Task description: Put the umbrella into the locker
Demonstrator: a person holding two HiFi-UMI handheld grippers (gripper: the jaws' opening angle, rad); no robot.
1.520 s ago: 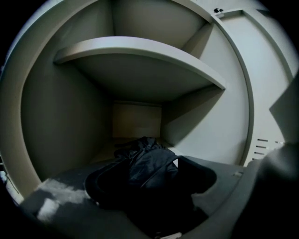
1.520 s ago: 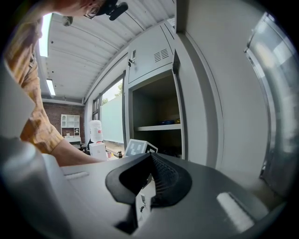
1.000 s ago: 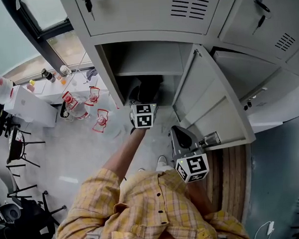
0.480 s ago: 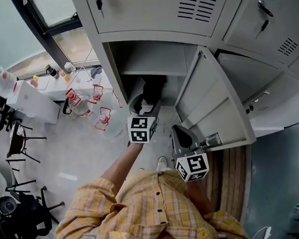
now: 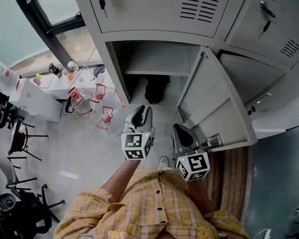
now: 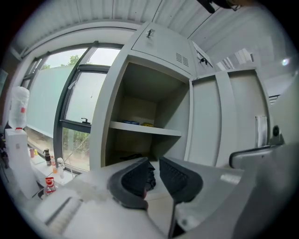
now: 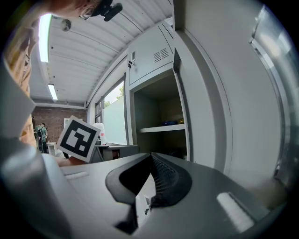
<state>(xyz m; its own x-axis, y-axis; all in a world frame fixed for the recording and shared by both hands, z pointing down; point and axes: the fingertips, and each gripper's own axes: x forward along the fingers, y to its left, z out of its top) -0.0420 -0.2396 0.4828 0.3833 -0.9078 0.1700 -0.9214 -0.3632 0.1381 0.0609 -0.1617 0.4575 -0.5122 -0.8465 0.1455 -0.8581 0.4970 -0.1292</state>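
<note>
The umbrella (image 5: 157, 89) is a dark folded bundle lying on the floor of the open locker (image 5: 117, 68), under its shelf (image 5: 156, 70). My left gripper (image 5: 141, 117) hangs in front of the opening, clear of the umbrella. Its jaws are closing to a narrow gap with nothing between them. In the left gripper view the umbrella (image 6: 150, 176) shows past the left gripper (image 6: 156, 170), inside the lower compartment. My right gripper (image 5: 183, 136) is shut and empty, close beside the open locker door (image 5: 209, 102). The right gripper (image 7: 150, 161) points along that door (image 7: 219, 93).
Small blue and yellow items (image 6: 140, 123) lie on the locker shelf. Several bottles in red frames (image 5: 88, 102) stand on the floor at the left, by a white box (image 5: 32, 101) and black chairs (image 5: 19, 144). Shut lockers with keys (image 5: 101, 2) are above and right.
My left gripper has drawn back out of the locker toward the person, leaving the umbrella inside, and its jaws have narrowed. The right gripper has stayed put.
</note>
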